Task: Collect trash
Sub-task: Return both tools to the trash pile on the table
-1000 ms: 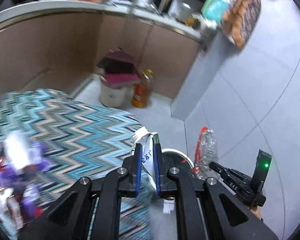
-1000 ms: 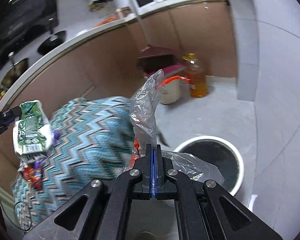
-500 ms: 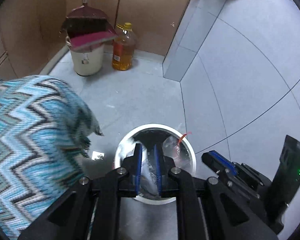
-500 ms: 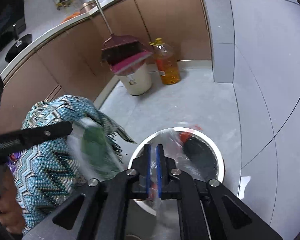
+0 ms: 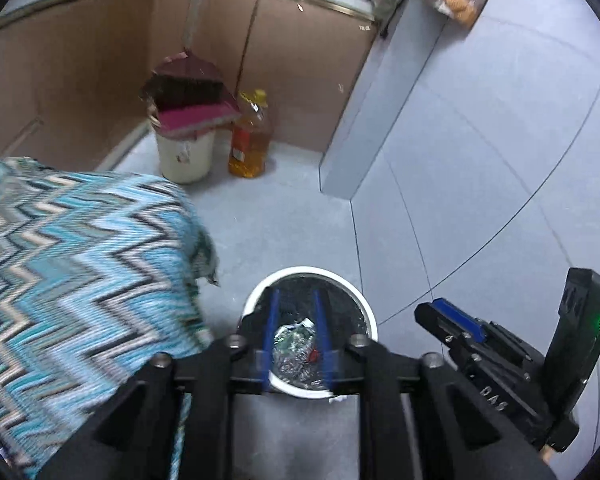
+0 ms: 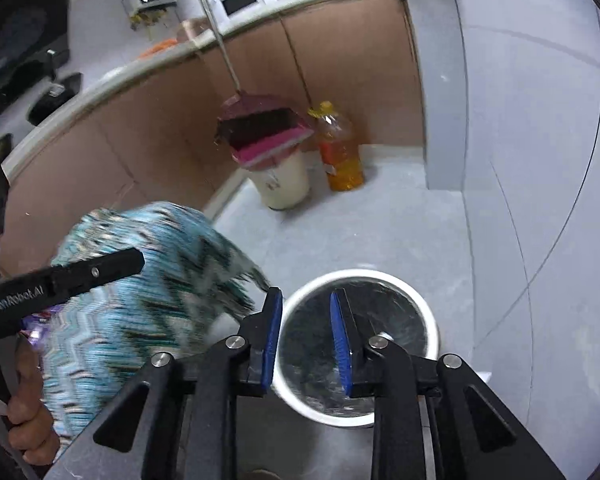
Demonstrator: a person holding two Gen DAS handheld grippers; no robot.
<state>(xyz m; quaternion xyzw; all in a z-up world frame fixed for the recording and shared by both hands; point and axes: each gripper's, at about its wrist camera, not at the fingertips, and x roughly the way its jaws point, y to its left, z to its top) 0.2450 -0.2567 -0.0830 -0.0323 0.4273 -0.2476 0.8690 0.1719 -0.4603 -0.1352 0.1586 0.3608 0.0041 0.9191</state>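
Both tongs hang over a white bin (image 5: 370,322) on the floor beside a zigzag-cloth table (image 5: 80,260). Left gripper (image 5: 296,312) & right gripper (image 6: 306,316): jaws apart, holding nothing. Crumpled wrappers (image 5: 294,346) lie inside the bin, prob. just dropped.

R gripper (image 6: 305,312) open, empty, above white trash bin (image 6: 431,320); zigzag cloth (image 6: 140,304) just left.

Even indoor light, soft shadows; strong fisheye bending, dark corners; motion blur on zigzag cloth (image 6: 140,300).
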